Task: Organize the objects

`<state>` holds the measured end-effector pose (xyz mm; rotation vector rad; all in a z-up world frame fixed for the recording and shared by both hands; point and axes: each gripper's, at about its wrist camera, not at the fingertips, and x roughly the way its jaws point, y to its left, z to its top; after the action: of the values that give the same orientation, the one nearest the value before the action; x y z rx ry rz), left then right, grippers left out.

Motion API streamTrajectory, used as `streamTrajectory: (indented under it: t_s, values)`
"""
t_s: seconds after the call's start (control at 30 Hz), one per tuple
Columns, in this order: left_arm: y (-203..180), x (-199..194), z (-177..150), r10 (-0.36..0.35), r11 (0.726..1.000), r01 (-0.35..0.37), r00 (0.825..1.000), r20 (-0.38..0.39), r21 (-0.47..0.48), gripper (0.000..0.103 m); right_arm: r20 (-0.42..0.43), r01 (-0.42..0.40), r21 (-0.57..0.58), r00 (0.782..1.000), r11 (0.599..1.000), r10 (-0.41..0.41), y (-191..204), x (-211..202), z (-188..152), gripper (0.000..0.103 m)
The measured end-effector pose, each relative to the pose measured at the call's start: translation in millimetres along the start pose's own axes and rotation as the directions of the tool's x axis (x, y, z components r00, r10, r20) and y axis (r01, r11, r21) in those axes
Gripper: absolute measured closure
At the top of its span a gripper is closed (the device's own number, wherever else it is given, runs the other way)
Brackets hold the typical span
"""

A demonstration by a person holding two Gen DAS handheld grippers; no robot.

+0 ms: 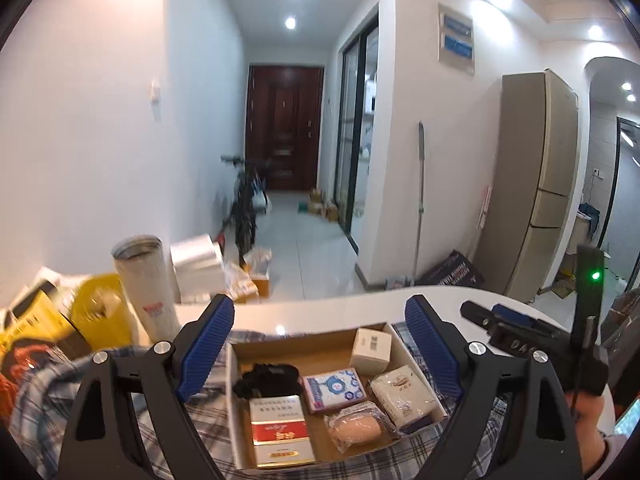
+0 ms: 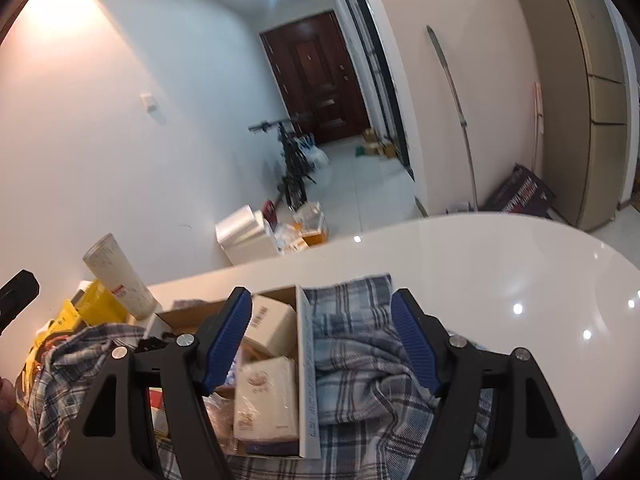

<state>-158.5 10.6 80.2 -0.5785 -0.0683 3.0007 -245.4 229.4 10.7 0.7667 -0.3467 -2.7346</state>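
An open cardboard box [image 1: 296, 346] sits on a blue plaid cloth [image 1: 48, 396] on the white table. It holds a red and white carton [image 1: 280, 432], a black bundle [image 1: 266, 378], a blue patterned pack [image 1: 335, 389], a wrapped bun [image 1: 356, 429], a tissue pack [image 1: 406, 396] and a cream box [image 1: 372, 346]. My left gripper [image 1: 316, 344] is open and empty above the box. My right gripper [image 2: 320, 340] is open and empty over the box's right wall [image 2: 308, 360] and the cloth [image 2: 360, 364]. It also shows at the right of the left wrist view [image 1: 516, 328].
A tall white cup [image 1: 146, 284] and yellow packets [image 1: 96, 312] stand left of the box. The white table [image 2: 500, 280] stretches to the right. Beyond it are floor boxes [image 1: 200, 264], a bicycle [image 1: 246, 208] and a fridge [image 1: 536, 184].
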Motion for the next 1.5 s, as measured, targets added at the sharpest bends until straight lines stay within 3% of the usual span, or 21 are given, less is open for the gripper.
streamTrajectory:
  t_s: [0.1,0.17,0.23,0.33,0.4,0.57,0.7,0.77,0.83,1.0,1.13,1.2,1.27,1.33,1.5]
  values:
    - [0,-18,0,0.019,1.0,-0.02,0.998,0.061,0.016,0.013,0.083,-0.049,-0.032,0.995,0.998,0.052,11,-21,5,0.021]
    - [-2,-28,-1,0.038,0.998,-0.043,0.995,0.097,0.048,0.013,0.154,-0.043,-0.046,0.987,0.998,0.05,20,-37,6,0.004]
    - [-4,-35,-1,0.06,0.996,-0.067,0.992,0.113,0.061,0.013,0.207,-0.042,-0.061,0.977,0.997,0.054,31,-55,9,0.0]
    - [-3,-53,0,0.047,0.997,-0.055,0.986,0.159,0.048,0.012,0.24,-0.067,-0.113,0.966,0.991,0.093,47,-79,17,0.0]
    - [-3,-68,2,0.027,0.999,-0.036,0.978,0.206,0.041,0.0,0.27,-0.062,-0.155,0.957,0.986,0.103,60,-95,21,0.0]
    - [-6,-106,8,-0.019,0.999,0.011,0.961,0.277,0.031,0.0,0.337,-0.075,-0.238,0.929,0.968,0.154,78,-148,29,0.0]
    - [-11,-146,10,-0.002,0.999,-0.011,0.944,0.329,0.038,0.0,0.355,-0.132,-0.258,0.908,0.957,0.221,81,-186,31,0.0]
    - [-10,-166,11,0.016,0.999,-0.026,0.946,0.323,0.027,0.0,0.381,-0.111,-0.287,0.898,0.951,0.22,85,-204,27,0.0]
    - [-10,-177,7,0.021,0.999,-0.03,0.959,0.283,0.029,0.0,0.408,-0.069,-0.324,0.89,0.943,0.205,91,-222,19,0.0]
    - [-7,-210,-18,-0.037,0.999,0.04,0.962,0.27,-0.006,0.0,0.416,-0.04,-0.376,0.885,0.926,0.208,96,-259,-4,0.0]
    - [-15,-242,-33,0.012,1.0,-0.013,0.953,0.304,0.001,0.0,0.445,0.008,-0.401,0.876,0.916,0.187,93,-284,-28,0.0]
    - [-13,-251,-37,0.0,1.0,0.008,0.957,0.29,-0.026,0.0,0.444,0.011,-0.416,0.875,0.909,0.193,92,-296,-38,0.0]
    - [-6,-263,-44,-0.074,0.994,0.097,0.947,0.313,-0.058,0.0,0.417,-0.032,-0.417,0.881,0.908,0.223,87,-303,-46,0.0]
    - [-4,-275,-48,-0.096,0.99,0.125,0.94,0.326,-0.069,0.0,0.413,-0.045,-0.4,0.883,0.915,0.224,80,-310,-54,0.0]
    - [-9,-299,-55,-0.083,0.995,0.101,0.92,0.382,-0.026,0.0,0.453,0.038,-0.407,0.876,0.913,0.166,76,-321,-72,0.0]
